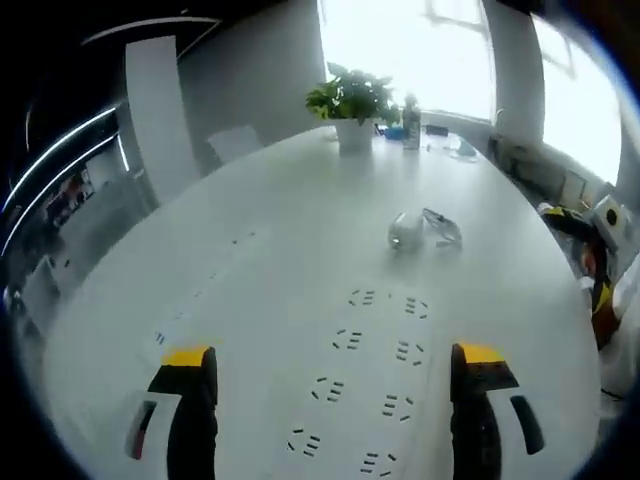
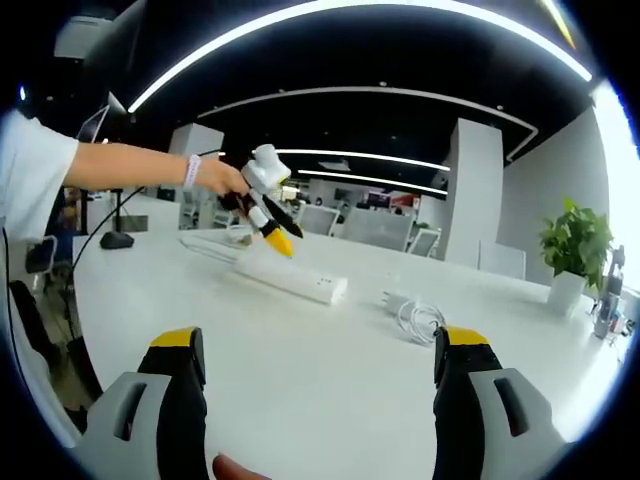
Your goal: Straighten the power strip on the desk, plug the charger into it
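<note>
Left claw (image 1: 335, 385) jaws wide apart, empty, hovering right over the power strip (image 1: 365, 395), whose socket rows run between the jaws and on ahead. Beyond the strip's far end, the charger (image 1: 405, 232) with its coiled cable, loose on the tabletop (image 1: 250, 300). Farther off, a potted plant (image 1: 352, 105) in a white pot, holding green leaves.

Right claw (image 2: 318, 375) jaws also apart, gripping nothing; strip ahead and to the left, charger just right of it, left claw poised above the strip.

Judging by this: nothing gripped yet, charger unplugged, straightening and plugging both still to do.
</note>
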{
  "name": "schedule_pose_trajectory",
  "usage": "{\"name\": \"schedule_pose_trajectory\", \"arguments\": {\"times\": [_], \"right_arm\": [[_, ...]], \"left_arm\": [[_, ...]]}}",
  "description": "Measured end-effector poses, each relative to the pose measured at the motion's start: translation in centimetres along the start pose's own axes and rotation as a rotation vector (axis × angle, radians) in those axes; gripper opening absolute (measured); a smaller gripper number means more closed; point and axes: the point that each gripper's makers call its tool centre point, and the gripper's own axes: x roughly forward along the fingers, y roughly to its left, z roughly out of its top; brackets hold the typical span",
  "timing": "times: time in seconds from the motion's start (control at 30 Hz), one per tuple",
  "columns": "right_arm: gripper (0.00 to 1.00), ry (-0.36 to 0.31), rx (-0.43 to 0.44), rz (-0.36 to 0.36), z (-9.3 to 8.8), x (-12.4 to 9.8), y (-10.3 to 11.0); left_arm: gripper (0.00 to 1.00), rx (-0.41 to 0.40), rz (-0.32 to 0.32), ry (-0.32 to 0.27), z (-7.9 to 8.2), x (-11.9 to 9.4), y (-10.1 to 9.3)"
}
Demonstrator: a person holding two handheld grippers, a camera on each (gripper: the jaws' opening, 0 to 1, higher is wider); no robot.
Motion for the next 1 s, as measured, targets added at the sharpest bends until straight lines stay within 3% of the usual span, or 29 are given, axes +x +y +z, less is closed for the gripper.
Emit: {"name": "schedule_pose_trajectory", "arguments": {"times": [0.2, 0.57, 0.7, 0.9, 1.0], "right_arm": [[0.95, -0.003, -0.002, 0.003, 0.1, 0.0, 0.0], [0.95, -0.003, 0.005, 0.008, 0.0, 0.0, -0.1], [0.95, 0.000, 0.007, 0.014, -0.2, 0.1, 0.0], [0.95, 0.002, 0.008, 0.018, -0.3, 0.2, 0.0], [0.95, 0.001, 0.008, 0.021, -0.3, 0.2, 0.0]], "left_arm": [[0.99, -0.037, 0.003, -0.147, 2.4, -1.0, -0.2], [0.99, -0.059, 0.131, -0.362, 5.5, -4.3, -0.3], [0.99, -0.054, 0.193, -0.418, 6.2, -6.0, -0.4], [0.99, -0.052, 0.199, -0.480, 7.1, -7.9, -1.6], [0.99, -0.039, 0.231, -0.507, 7.4, -8.8, -1.8]]}}
